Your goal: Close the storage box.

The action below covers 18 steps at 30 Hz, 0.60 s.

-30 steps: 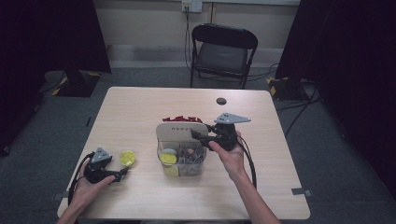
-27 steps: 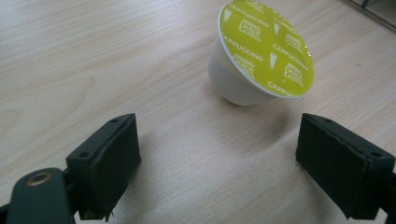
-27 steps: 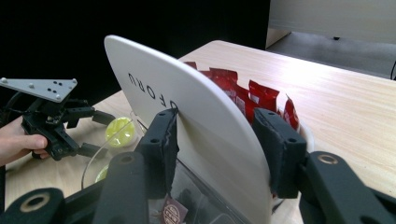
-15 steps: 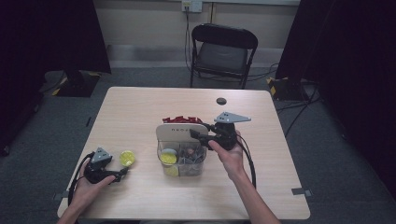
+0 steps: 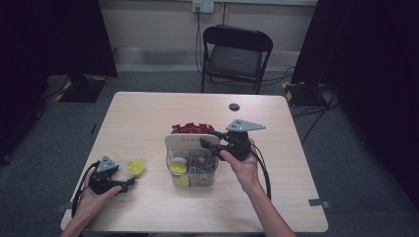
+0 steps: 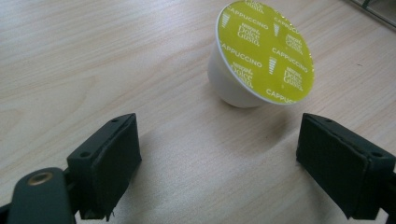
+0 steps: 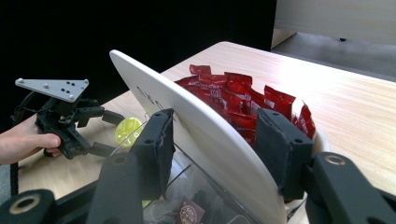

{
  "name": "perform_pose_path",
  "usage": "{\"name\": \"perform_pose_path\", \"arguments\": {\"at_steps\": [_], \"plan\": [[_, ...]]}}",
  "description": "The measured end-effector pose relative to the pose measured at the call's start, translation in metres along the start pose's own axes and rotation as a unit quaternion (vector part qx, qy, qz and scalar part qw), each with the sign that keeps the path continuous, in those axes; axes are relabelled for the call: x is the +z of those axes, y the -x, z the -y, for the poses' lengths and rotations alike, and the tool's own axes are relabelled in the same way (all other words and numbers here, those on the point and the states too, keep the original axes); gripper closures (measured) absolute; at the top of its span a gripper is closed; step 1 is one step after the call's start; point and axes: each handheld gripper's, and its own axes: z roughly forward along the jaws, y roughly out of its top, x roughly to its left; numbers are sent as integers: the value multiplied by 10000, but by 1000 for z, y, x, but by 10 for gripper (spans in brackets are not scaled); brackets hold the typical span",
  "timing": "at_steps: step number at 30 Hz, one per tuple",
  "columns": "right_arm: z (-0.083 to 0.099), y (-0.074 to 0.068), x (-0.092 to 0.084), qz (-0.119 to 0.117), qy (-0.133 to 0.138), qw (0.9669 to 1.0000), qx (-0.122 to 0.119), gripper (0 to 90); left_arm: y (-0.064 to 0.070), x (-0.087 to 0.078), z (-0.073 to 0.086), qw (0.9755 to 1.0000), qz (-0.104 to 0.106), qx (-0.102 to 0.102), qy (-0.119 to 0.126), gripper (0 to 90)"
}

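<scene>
The right tongs (image 7: 212, 149) are clamped on the white divider panel (image 7: 196, 121) of the clear organizer caddy (image 5: 192, 165), which sits around the middle of the worktop (image 5: 148, 113), a little toward the near edge. Their jaws have just been easing open a touch, yet the pads press both faces of the panel. Red sachets (image 7: 243, 100) fill the far compartment; yellow-lidded capsules lie in the near one.

Over by the near left corner, the left tongs (image 6: 224, 154) stand wide open with nothing in them, and the yellow cappuccino capsule (image 6: 259, 53) lies tipped on its side just beyond the jaw tips, untouched.

This looks like the steadying step: caddy held, capsule waiting. Next move, I'd judge, calls for the left tongs to edge forward, straddle the capsule's white cup and close gently, since that tilted capsule could roll away.
</scene>
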Motion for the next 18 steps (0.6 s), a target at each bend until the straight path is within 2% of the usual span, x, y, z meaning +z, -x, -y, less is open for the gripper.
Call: {"name": "perform_pose_path", "arguments": {"at_steps": [13, 18], "plan": [[3, -5, -3, -3, -46, 10000, 20, 455, 0, 0, 0, 10000, -22, -16, -2, 126], [5, -8, -3, -19, -166, 9999, -13, 436, 0, 0, 0, 10000, -24, -18, -1, 126]]}}
